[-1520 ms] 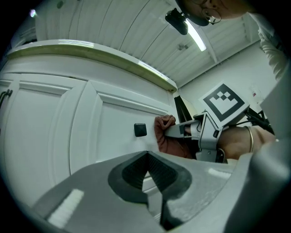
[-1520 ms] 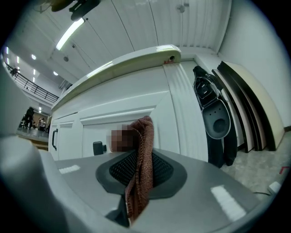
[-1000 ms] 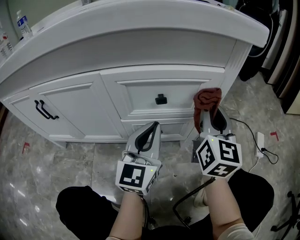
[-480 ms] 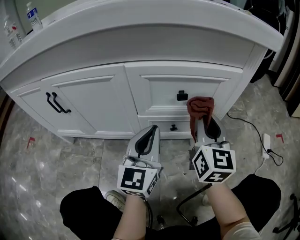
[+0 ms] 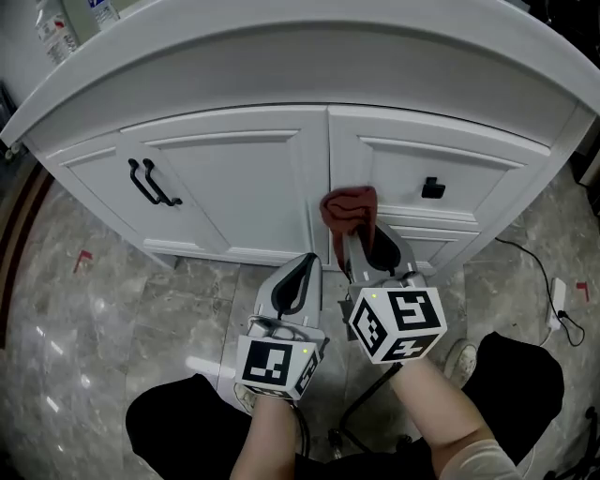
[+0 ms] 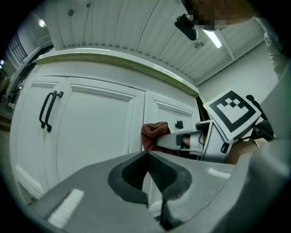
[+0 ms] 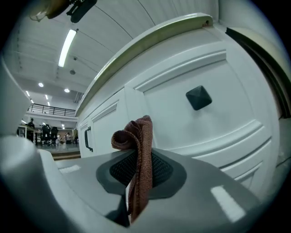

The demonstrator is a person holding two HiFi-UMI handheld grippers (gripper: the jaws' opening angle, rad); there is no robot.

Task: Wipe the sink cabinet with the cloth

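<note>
The white sink cabinet fills the top of the head view, with a door bearing two black bar handles and a drawer with a black knob. My right gripper is shut on a reddish-brown cloth, which touches the cabinet front at the stile between door and drawer. The cloth stands up between the jaws in the right gripper view. My left gripper is shut and empty, hanging lower, short of the cabinet base. The left gripper view shows the cloth to its right.
Grey marble floor lies below the cabinet. A white cable and plug lie on the floor at right. Bottles stand on the counter's left end. The person's dark knees are at the bottom.
My right gripper has carried the cloth leftward along the cabinet front, from the right of the drawer knob to the left of it. The head view has shifted with it; the left gripper stays low.
</note>
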